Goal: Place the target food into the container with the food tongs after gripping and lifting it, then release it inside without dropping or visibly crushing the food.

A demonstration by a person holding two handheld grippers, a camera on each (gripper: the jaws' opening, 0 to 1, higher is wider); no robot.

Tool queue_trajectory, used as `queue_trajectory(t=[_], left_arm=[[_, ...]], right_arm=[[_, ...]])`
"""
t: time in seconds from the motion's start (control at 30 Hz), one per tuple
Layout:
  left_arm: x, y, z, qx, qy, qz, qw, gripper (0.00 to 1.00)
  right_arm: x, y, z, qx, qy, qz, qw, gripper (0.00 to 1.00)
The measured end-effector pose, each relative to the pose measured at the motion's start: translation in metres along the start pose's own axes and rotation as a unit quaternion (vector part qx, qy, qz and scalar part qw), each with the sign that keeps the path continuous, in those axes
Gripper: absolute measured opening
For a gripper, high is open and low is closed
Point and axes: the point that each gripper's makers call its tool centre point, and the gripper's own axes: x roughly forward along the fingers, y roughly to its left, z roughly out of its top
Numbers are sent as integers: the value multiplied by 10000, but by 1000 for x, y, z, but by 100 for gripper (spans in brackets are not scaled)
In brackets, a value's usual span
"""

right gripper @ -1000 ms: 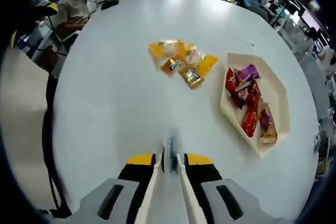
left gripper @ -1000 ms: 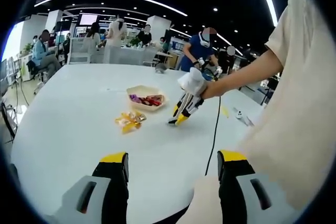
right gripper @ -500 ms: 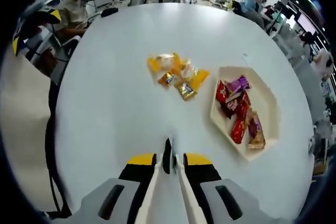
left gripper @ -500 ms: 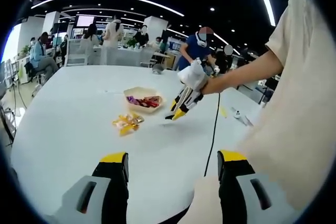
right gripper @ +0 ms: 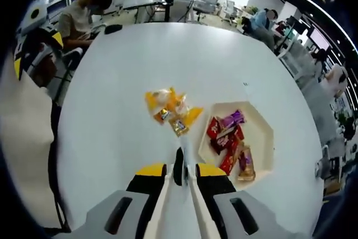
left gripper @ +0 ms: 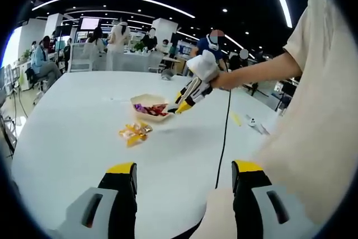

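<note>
Two wide-apart jaws frame the left gripper view, yellow snack packets (left gripper: 134,132) lying mid-table beside the tray (left gripper: 150,109); the right gripper (right gripper: 179,167), pinching thin tongs (right gripper: 179,166), hovers over these light, crinkly packets, probably best nipped by an edge.

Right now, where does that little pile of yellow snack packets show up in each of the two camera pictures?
Left gripper view: the yellow snack packets lie left of centre on the white table, just below and left of the tray.
Right gripper view: the packets sit near the middle, to the left of the tray.
Shared landmark: the pale tray of red and purple packets, beside the yellow pile in both.
</note>
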Motion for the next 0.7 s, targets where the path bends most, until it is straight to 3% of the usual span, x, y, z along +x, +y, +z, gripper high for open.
queue_trajectory(t=[0.7], left_arm=[[-2, 2, 3, 10, -61, 24, 10000, 69]], right_arm=[[-17, -51, 31, -17, -258, -412, 9988, 20]])
